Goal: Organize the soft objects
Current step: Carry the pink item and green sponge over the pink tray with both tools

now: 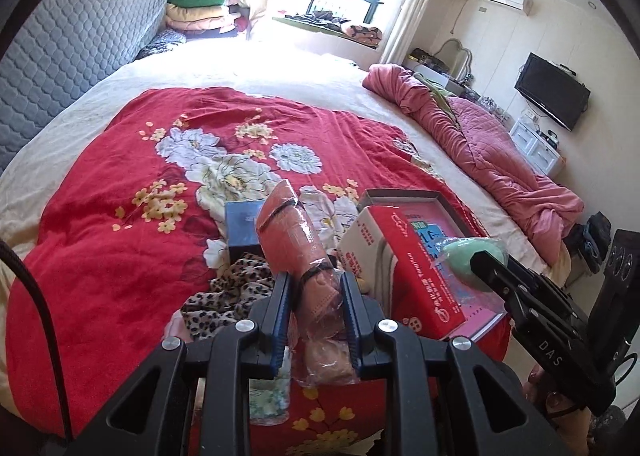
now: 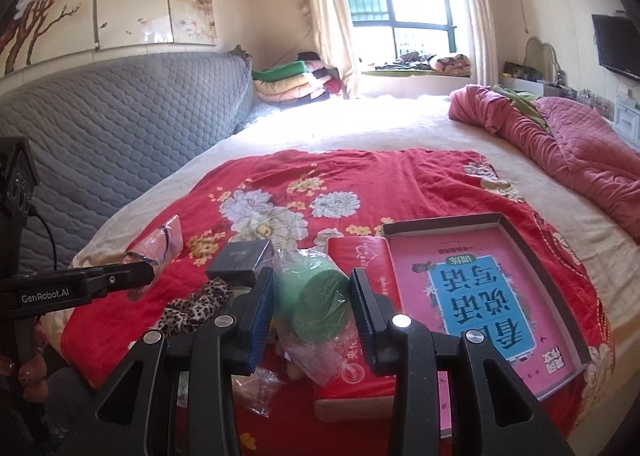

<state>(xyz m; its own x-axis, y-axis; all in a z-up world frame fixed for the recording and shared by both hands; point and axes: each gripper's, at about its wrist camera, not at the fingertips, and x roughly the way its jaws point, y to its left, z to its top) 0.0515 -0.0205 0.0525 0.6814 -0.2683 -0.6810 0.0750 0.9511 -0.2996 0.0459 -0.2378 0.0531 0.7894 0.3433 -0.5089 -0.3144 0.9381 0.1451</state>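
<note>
Both grippers, left gripper and right gripper, are black plastic with blue ribbed pads and silver screws (white lettering marks their sides).

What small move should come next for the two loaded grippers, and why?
Probably carry both over the open tray and lower them in: the left gripper is shut on a wrapped orange bundle, the right gripper on a bagged green roll.

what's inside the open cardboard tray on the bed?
A pink book with a blue title panel lies flat in the cardboard tray and fills most of it. Anything beneath the book is covered.
</note>
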